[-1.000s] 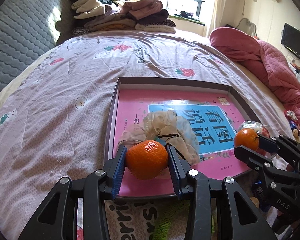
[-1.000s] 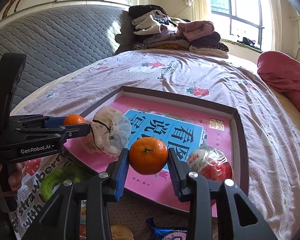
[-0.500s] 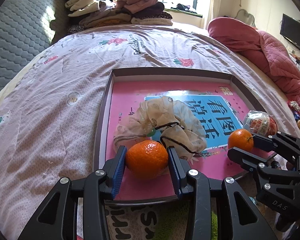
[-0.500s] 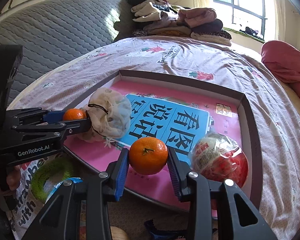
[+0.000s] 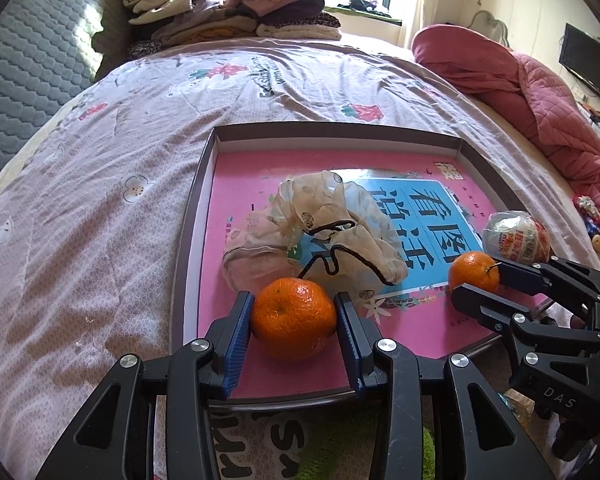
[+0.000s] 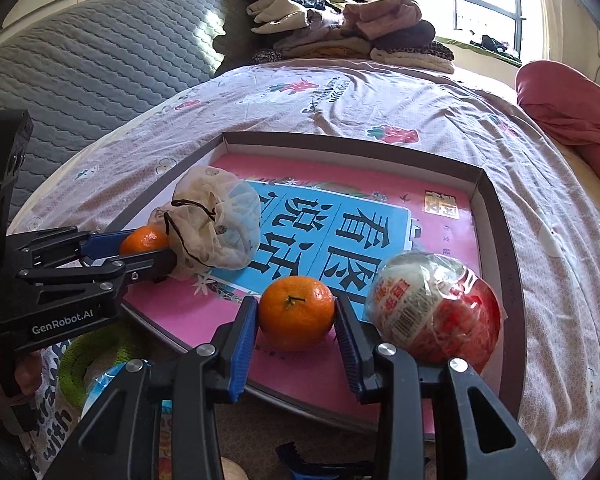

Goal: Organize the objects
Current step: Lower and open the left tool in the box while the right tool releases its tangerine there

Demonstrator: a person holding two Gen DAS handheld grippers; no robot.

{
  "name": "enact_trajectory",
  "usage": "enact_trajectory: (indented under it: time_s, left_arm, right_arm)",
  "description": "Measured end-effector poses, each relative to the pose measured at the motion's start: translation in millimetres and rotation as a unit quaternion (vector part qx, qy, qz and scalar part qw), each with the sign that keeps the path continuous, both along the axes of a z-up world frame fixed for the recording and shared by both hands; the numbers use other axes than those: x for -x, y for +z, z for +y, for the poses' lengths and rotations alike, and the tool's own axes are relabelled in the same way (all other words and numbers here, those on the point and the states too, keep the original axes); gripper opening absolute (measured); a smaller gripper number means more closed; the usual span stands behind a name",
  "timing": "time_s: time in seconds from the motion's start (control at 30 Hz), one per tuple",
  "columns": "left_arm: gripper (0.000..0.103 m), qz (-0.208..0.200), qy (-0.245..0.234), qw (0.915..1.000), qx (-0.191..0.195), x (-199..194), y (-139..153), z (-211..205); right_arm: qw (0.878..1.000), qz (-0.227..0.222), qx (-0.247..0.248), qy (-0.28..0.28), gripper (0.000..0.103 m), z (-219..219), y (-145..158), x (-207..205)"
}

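Observation:
A shallow box lid (image 5: 204,168) (image 6: 496,196) with a pink and blue printed floor lies on the bed. My left gripper (image 5: 294,322) is shut on a mandarin (image 5: 294,316) low over the lid's near left part. My right gripper (image 6: 296,318) is shut on a second mandarin (image 6: 296,312) (image 5: 474,272) over the lid's near right part. A crumpled mesh drawstring pouch (image 5: 324,236) (image 6: 216,224) lies in the lid just behind the left mandarin. A wrapped red and white round packet (image 6: 436,308) (image 5: 514,236) sits right of the right mandarin.
Folded clothes (image 5: 228,12) are piled at the head of the bed, by the grey quilted headboard (image 6: 80,68). A red quilt (image 5: 540,96) lies bunched on the right. A printed bag (image 6: 66,384) and snack packets lie below the lid's near edge.
Both grippers have sunk and pushed forward over the lid with their mandarins. The pouch and the wrapped packet now look closer.

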State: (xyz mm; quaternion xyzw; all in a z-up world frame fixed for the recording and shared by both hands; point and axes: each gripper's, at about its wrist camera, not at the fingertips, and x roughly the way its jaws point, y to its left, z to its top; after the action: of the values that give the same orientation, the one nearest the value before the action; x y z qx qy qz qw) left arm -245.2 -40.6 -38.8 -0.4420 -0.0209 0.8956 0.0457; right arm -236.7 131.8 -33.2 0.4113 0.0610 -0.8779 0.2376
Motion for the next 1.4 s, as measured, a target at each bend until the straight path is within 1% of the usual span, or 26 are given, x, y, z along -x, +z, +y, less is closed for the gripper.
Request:
enact_trajectory:
  time_s: [0.17, 0.27, 0.33, 0.4, 0.47, 0.53, 0.67, 0.77, 1.4]
  left_arm:
    - [0.042, -0.003, 0.001, 1.0, -0.002, -2, 2, 0]
    - [0.042, -0.003, 0.005, 1.0, 0.007, -5, 2, 1]
    - [0.042, -0.002, 0.009, 0.9999, 0.013, -6, 3, 0]
    - [0.043, -0.002, 0.01, 0.9999, 0.008, -7, 4, -1]
    - [0.045, 0.002, 0.012, 0.9999, 0.004, -8, 7, -2]
    - [0.054, 0.004, 0.015, 0.9999, 0.003, -9, 10, -3]
    - [0.055, 0.013, 0.019, 0.9997, 0.006, -13, 18, -4]
    - [0.058, 0.019, 0.02, 0.9996, 0.004, -17, 24, -4]
    - [0.06, 0.049, 0.032, 0.9983, 0.003, -49, 56, 4]
  right_arm:
    - [1.0, -0.002, -0.006, 0.0, 0.039, -1, 1, 1]
    - [1.0, -0.007, 0.002, -0.001, 0.039, 1, 3, 1]
    - [1.0, -0.006, 0.007, -0.001, 0.041, 2, 6, 1]
    - [1.0, -0.004, 0.009, -0.002, 0.043, 3, 8, 1]
    - [1.0, -0.005, 0.013, -0.002, 0.044, 4, 9, 1]
    - [1.0, -0.004, 0.014, -0.002, 0.044, 4, 11, 0]
    - [1.0, 0.001, 0.014, -0.003, 0.045, 4, 15, -2]
    - [1.0, 0.006, 0.018, -0.003, 0.048, 4, 19, -4]
    - [0.998, 0.051, 0.035, 0.003, 0.049, 6, 60, -30]
